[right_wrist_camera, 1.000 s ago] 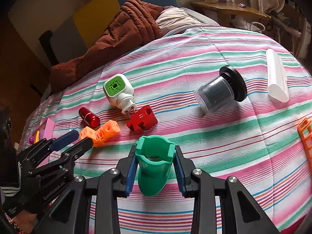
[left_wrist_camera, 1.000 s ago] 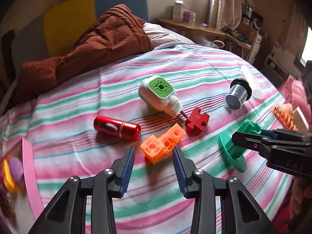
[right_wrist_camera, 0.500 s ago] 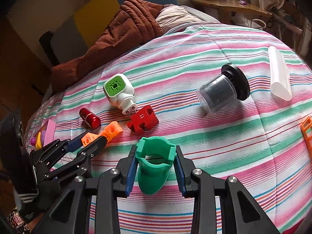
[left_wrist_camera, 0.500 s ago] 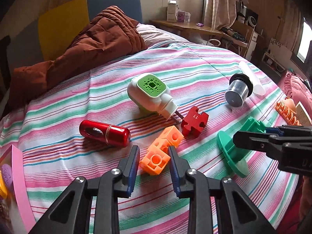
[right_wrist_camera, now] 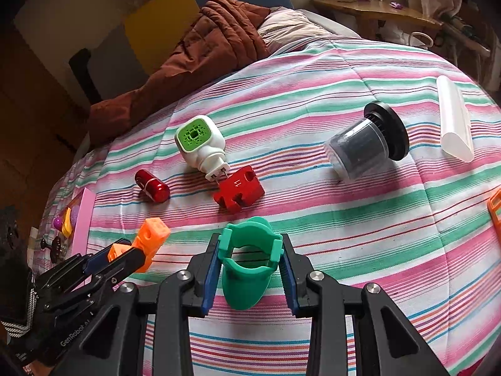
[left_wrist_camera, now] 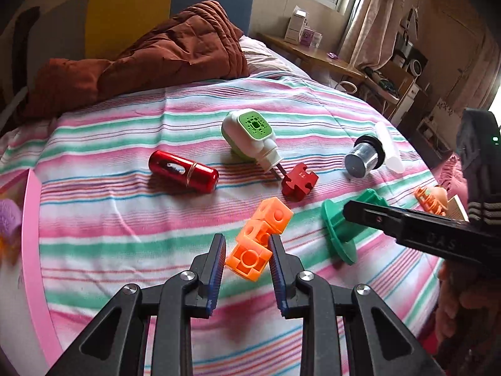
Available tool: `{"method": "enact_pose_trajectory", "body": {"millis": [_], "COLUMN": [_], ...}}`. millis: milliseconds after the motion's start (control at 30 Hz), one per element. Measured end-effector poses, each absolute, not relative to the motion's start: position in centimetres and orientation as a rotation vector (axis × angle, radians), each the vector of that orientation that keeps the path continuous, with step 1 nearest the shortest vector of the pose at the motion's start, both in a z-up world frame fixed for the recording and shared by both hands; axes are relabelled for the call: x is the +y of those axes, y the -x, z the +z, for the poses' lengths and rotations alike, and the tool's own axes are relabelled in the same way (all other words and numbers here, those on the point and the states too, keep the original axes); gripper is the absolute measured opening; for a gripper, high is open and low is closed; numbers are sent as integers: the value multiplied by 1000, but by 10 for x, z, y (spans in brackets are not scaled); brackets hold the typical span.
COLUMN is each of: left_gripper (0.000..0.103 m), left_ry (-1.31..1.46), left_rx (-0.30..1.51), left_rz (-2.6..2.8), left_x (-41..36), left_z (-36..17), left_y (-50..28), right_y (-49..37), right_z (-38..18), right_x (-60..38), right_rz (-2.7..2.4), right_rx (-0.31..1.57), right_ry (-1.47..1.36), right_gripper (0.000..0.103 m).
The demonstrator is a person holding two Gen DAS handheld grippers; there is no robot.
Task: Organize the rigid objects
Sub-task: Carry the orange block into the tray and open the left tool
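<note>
A chain of orange building cubes (left_wrist_camera: 250, 257) is tilted up between the blue pads of my left gripper (left_wrist_camera: 247, 241). Its jaws are closing and grip the lowest cube. In the right wrist view the left gripper (right_wrist_camera: 131, 250) holds the orange cubes (right_wrist_camera: 153, 235) just above the striped bedspread (right_wrist_camera: 344, 219). My right gripper (right_wrist_camera: 249, 244) is shut on a green plastic holder (right_wrist_camera: 247, 275); in the left wrist view the green holder (left_wrist_camera: 336, 228) is flange-down on the bed. Lying loose are a red cylinder (left_wrist_camera: 183, 172), a white-and-green plug-in device (left_wrist_camera: 250, 134) and a red puzzle-shaped block (left_wrist_camera: 299, 181).
A clear cup with a black lid (right_wrist_camera: 366, 147) and a white tube (right_wrist_camera: 454, 125) lie at the right. A pink tray (left_wrist_camera: 34, 235) with small toys sits at the left edge. An orange grid piece (right_wrist_camera: 496, 210) is at the far right. A brown quilt (left_wrist_camera: 156, 53) is heaped at the head.
My left gripper has closed around the orange cubes and raised them off the bedspread, tilting them. The right gripper has kept still on the green holder.
</note>
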State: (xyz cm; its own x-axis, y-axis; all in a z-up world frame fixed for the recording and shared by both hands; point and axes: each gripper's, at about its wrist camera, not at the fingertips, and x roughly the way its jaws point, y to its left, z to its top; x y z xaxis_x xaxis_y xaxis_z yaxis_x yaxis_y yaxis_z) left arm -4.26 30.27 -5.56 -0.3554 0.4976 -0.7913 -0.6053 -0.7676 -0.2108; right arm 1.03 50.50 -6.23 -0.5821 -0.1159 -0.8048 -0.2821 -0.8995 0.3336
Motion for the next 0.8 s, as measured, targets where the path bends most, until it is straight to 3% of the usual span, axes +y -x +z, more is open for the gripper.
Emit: {"method": "enact_pose_trajectory", "body": {"millis": [800], "left_gripper": [27], "left_ry": [1192], "left_rx": [-154], "left_rz": [2280], "left_x": [154], "left_z": [-20], "left_y": [36], "right_y": [-12], "right_z": [-58], "right_x": [473], "right_rz": [2716], "right_rx": [434], "right_ry": [1358], "right_gripper": [35]}}
